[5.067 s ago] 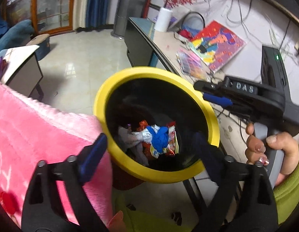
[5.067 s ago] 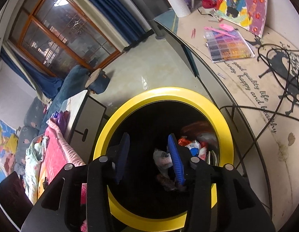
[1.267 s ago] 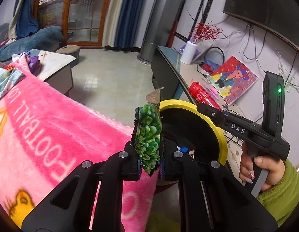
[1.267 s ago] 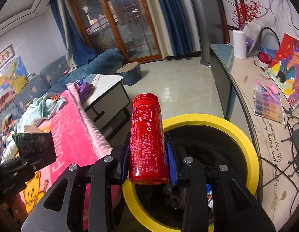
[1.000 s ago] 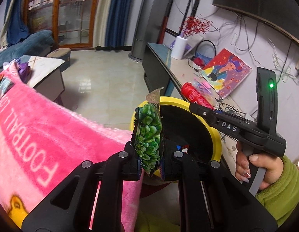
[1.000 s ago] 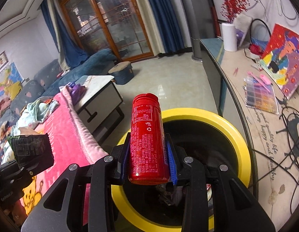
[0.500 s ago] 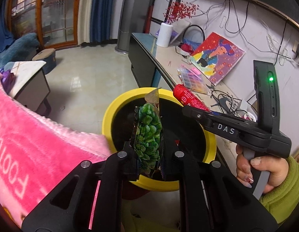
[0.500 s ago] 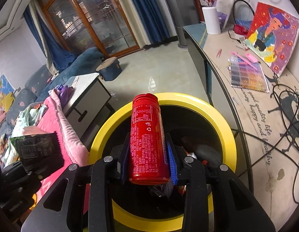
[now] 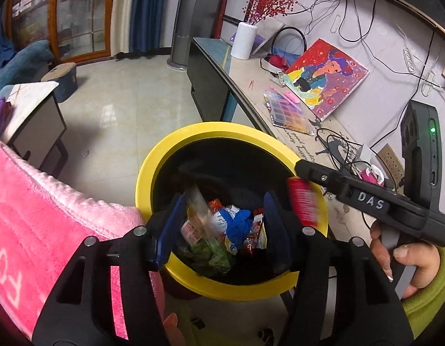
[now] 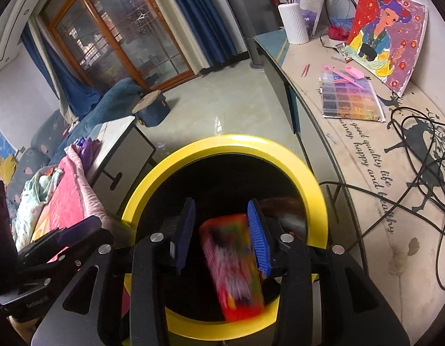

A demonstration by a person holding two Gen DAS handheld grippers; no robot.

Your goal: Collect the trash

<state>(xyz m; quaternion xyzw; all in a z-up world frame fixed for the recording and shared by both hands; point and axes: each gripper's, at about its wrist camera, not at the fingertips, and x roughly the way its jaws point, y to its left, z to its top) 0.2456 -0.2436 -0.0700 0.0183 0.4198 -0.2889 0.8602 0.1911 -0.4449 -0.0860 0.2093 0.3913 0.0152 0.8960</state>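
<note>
A black bin with a yellow rim [image 9: 153,167] [image 10: 222,144] stands below both grippers. My left gripper [image 9: 222,219] is open over it, and the green snack bag [image 9: 208,250] lies loose among wrappers inside. My right gripper [image 10: 219,227] is open over the bin. The red can [image 10: 234,262] is blurred, falling free between its fingers; it also shows in the left wrist view [image 9: 303,201] under the right gripper's tip.
A pink blanket [image 9: 35,225] lies left of the bin. A long desk [image 10: 366,150] with a painting [image 9: 326,77], bead box [image 10: 352,101] and cables runs along the right. A low grey table [image 10: 121,147] stands behind on the tiled floor.
Both grippers have opened over the bin. The green snack bag has dropped from the left gripper into the bin, and the red can has left the right gripper and is falling.
</note>
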